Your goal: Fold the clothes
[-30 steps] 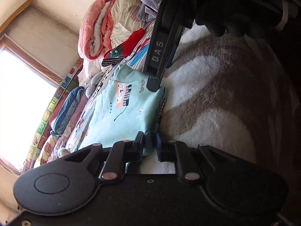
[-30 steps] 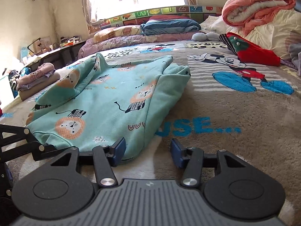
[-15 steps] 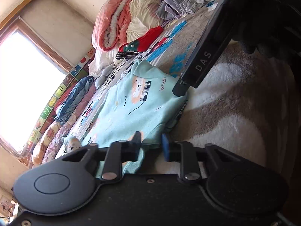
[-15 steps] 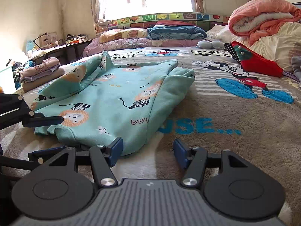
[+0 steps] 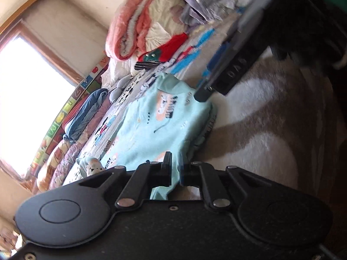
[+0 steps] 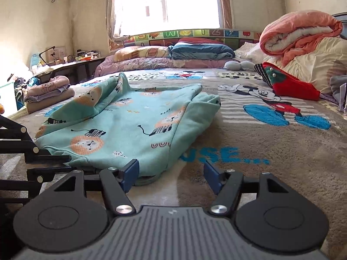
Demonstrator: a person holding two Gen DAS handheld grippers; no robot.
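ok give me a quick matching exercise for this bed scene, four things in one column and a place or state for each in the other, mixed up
Things:
1. left tongs
2. right tongs
3. red garment
4. stack of folded clothes

Places or states:
A. at the left edge of the bed, near the desk
B. jaws opening, nothing pinched between them
C. shut on the near edge of the teal lion top
D. lying beside the rolled pink quilt

Pairs: 1-C, 2-B, 3-D, 4-A
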